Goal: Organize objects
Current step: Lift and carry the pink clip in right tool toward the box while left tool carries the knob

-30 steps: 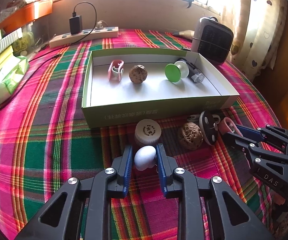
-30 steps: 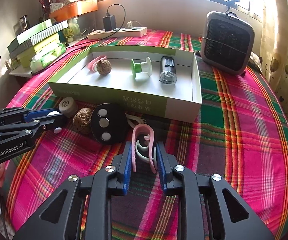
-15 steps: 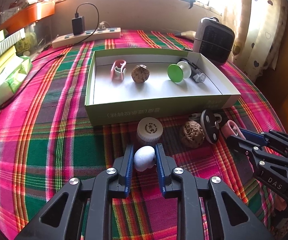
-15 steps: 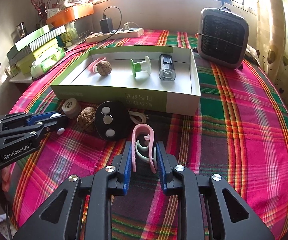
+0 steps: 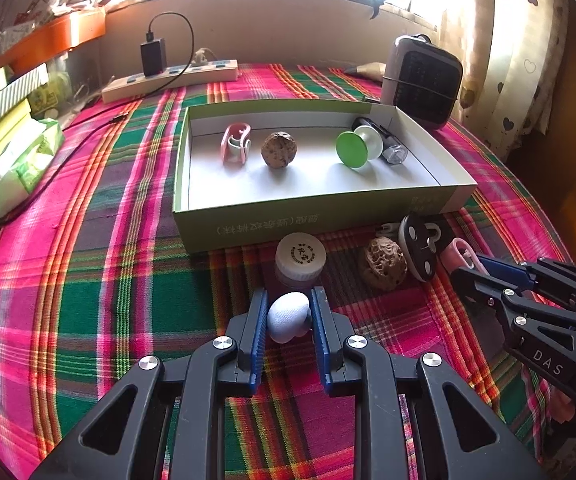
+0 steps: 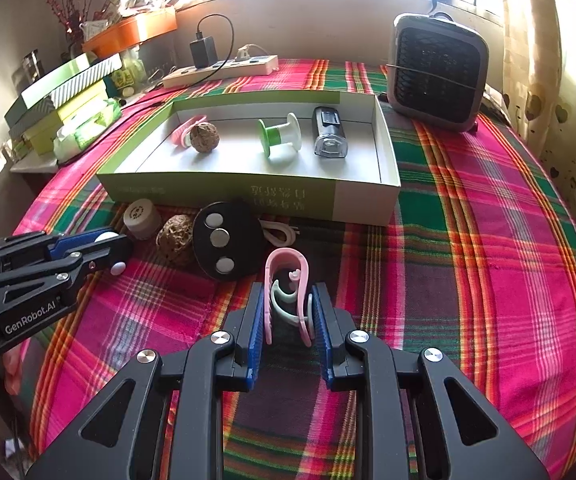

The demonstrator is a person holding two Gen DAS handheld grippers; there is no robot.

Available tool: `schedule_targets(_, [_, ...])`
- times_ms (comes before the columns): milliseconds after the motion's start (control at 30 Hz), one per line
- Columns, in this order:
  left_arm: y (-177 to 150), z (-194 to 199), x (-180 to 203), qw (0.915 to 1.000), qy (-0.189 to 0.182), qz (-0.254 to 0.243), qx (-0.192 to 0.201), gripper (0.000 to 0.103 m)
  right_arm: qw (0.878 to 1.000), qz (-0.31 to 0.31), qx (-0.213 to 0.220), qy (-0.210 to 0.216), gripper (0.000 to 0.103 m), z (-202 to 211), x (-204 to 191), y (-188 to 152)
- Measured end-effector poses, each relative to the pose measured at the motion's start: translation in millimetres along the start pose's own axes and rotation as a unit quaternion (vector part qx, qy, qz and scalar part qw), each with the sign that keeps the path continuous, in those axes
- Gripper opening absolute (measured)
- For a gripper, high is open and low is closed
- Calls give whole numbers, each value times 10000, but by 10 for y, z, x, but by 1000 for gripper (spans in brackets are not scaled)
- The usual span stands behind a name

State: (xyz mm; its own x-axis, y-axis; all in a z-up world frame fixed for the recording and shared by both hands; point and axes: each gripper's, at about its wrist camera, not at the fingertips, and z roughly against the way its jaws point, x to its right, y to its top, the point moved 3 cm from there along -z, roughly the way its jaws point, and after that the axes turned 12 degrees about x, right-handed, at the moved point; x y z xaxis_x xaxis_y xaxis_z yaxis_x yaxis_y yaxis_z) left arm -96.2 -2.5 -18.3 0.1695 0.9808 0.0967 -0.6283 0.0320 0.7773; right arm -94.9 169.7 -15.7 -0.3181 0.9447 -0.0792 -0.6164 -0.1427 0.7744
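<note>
1. The desk (image 5: pixel 88 280) in front of you has a bright checked cloth on it, pink, green and red.
2. A flat green box (image 5: pixel 319 216) with a white inside sits on the desk, open at the top.
3. A grey heater (image 6: pixel 437 76) stands just behind the box's right corner.
4. Inside the box you can see a pink clip (image 5: pixel 235 148), a brown walnut (image 5: pixel 279 150), a green and white spool (image 5: pixel 357 148) and a small clear and black thing (image 6: pixel 329 136), all in a row.
5. A black disc (image 6: pixel 226 246) with three silver dots leans near the front of the box, beside a second walnut (image 6: pixel 174 240) and a little jar (image 5: pixel 299 260) with a cream lid.
6. Your right gripper (image 6: pixel 289 312) is squeezed on another pink clip (image 6: pixel 288 284), down by the cloth.
7. Your left gripper (image 5: pixel 288 318) is pinching a small white egg (image 5: pixel 288 316), just in front of the jar.
</note>
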Motion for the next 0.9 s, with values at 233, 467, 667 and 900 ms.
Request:
schedule_targets(233, [24, 30, -12, 10000, -75, -5, 55, 20, 9999, -116, 19, -5, 24, 27, -4, -12])
schedule_targets(467, [38, 37, -16, 9999, -106, 32, 87, 20, 10000, -97, -3, 7, 24, 17, -37, -13])
schedule_targets(667, [52, 78, -24, 9999, -102, 40, 132, 20, 9999, -129, 35, 29, 24, 37, -41, -9])
schedule_targets(900, [100, 114, -16, 9997, -122, 17, 200, 20, 9998, -140, 124, 69, 24, 90, -56, 37])
